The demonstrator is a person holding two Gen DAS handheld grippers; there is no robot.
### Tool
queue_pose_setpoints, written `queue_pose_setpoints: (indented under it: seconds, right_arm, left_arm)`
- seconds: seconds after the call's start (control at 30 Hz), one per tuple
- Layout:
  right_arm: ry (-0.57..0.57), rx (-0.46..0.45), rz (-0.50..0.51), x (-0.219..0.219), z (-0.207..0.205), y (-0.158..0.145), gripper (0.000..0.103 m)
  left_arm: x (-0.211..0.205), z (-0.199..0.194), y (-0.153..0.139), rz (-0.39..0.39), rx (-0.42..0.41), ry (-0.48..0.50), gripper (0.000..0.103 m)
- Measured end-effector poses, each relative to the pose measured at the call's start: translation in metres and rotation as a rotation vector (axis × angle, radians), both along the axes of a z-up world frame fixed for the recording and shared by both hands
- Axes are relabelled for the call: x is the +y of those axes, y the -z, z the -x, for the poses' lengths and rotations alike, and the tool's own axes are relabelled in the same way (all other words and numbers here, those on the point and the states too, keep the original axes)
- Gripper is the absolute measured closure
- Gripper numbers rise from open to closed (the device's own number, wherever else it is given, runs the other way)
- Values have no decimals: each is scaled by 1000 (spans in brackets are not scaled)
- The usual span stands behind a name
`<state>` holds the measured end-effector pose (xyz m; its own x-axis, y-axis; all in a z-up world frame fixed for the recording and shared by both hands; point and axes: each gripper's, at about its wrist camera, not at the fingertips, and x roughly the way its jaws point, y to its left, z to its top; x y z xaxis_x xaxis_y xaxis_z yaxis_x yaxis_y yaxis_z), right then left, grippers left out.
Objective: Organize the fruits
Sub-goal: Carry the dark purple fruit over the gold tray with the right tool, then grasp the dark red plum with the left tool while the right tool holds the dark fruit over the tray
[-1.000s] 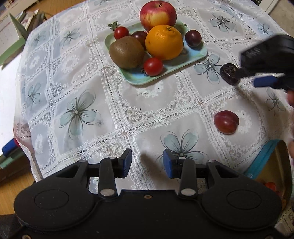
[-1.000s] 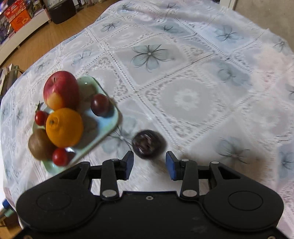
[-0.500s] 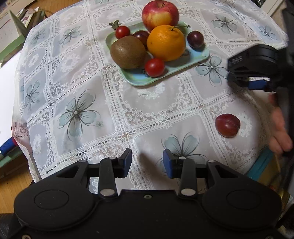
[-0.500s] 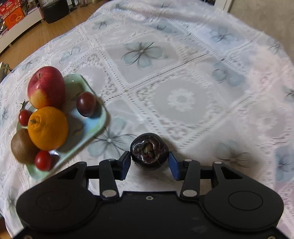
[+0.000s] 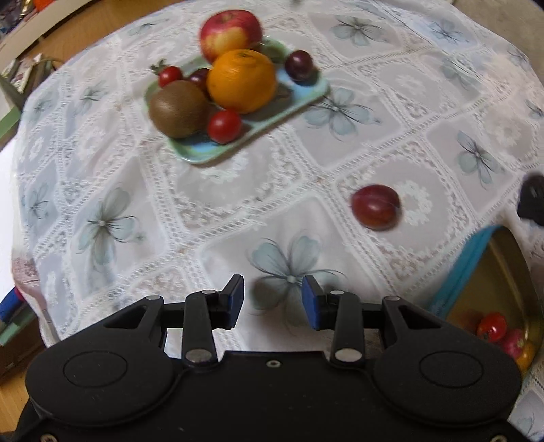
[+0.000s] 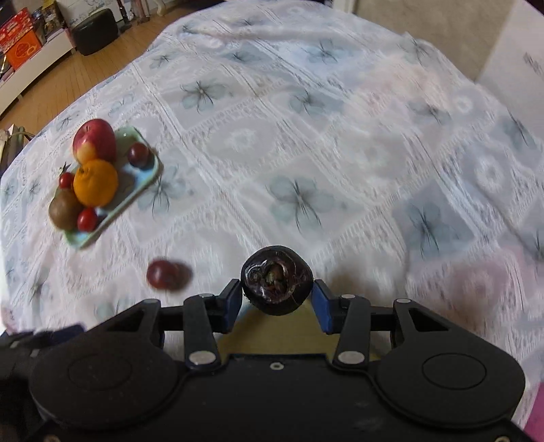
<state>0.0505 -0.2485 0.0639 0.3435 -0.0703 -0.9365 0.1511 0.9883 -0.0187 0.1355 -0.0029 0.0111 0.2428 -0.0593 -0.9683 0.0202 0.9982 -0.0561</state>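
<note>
My right gripper (image 6: 277, 301) is shut on a dark, damaged round fruit (image 6: 276, 285) and holds it above a gold tin, whose inside shows between the fingers. My left gripper (image 5: 272, 301) is open over the tablecloth, empty. A red plum (image 5: 375, 206) lies loose on the cloth ahead and to the right of it, also seen as the plum (image 6: 166, 274) in the right wrist view. A green tray (image 5: 299, 102) farther back carries an apple (image 5: 231, 32), an orange (image 5: 241, 80), a kiwi (image 5: 178, 108), cherry tomatoes and dark plums.
A blue-rimmed gold tin (image 5: 503, 272) at the near right holds small red and yellow fruits (image 5: 493, 328). The table's left edge drops to a wooden floor (image 5: 85, 30). The tray (image 6: 142, 183) sits far left in the right wrist view.
The right gripper closed on the dark fruit, lifted it and carried it back toward the tin. The left gripper shifted slightly; it stays open.
</note>
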Motion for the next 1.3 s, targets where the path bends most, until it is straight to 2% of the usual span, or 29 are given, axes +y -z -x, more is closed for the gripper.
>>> queue_pose_setpoints:
  seconds: [0.1,0.23,0.4,0.6,0.73,0.93,1.17,1.27,1.3]
  right_arm:
    - [24,20,-35,-9,24,-4,56]
    - [45,26,-75,-14,46,-4,56]
    - [44,34,-58,-11,51,2,56]
    - [33,12,-28,-10,54,-1,56]
    - [16,3,-22,-7,55,-2,56]
    - [5,-5,-16,-5,58,-4,56]
    - [-16,-4,-4,-1,60,-3,56]
    - [-24,-5,0,0,60,-2,56]
    - [-26,-5,2,0,60,-2,56]
  left_arm:
    - [-4,1,1,26,10,5,57]
    - [-9,0,-4,14,-8,-1,57]
    - [-15,-7,-13,25,-14,3,57]
    - [-29,-18,-23,9,-71,24,57]
    - [-41,-26,-19,10,-79,39,57]
    - [-59,-34,-10,66,-70,61,56]
    - [-71,-45,4,44,-62,57,56]
    - [-73,-49,13,44,-54,48,45]
    - [-74,-49,15,40,-50,48,45]
